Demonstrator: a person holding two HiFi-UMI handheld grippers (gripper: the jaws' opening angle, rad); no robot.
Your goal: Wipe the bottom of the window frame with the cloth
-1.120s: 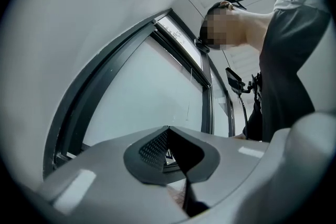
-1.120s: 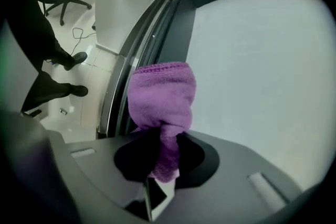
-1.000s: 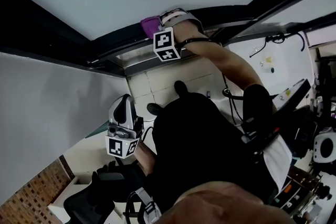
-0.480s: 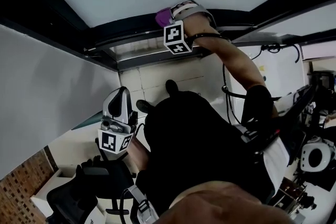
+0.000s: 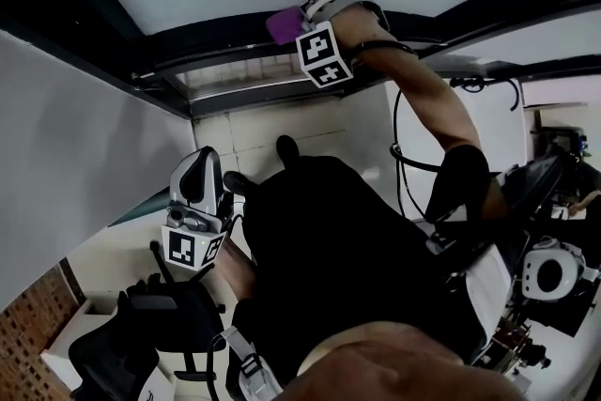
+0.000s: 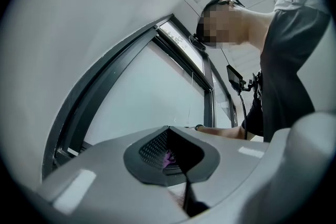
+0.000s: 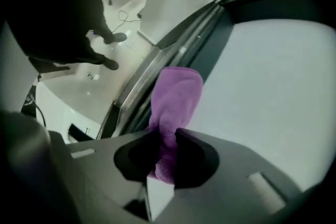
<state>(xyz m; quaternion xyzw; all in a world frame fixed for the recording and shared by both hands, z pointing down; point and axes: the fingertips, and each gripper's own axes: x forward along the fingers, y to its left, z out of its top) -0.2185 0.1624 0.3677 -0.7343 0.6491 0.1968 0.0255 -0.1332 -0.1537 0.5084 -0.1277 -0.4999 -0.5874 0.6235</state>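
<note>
Right gripper view: the right gripper (image 7: 167,132) pinches the purple cloth (image 7: 176,92) against the window frame (image 7: 199,29) bottom rail. Left gripper (image 6: 170,131) jaws are pressed together, well away from the frame.

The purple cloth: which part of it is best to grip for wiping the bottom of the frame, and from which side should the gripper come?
Grip the bunched near end, as the right gripper does now, coming from the room side. The cloth is folded into a long strip, so its free end sticks out past the jaws toward the window frame, probably leaving enough cloth to wipe with.
</note>
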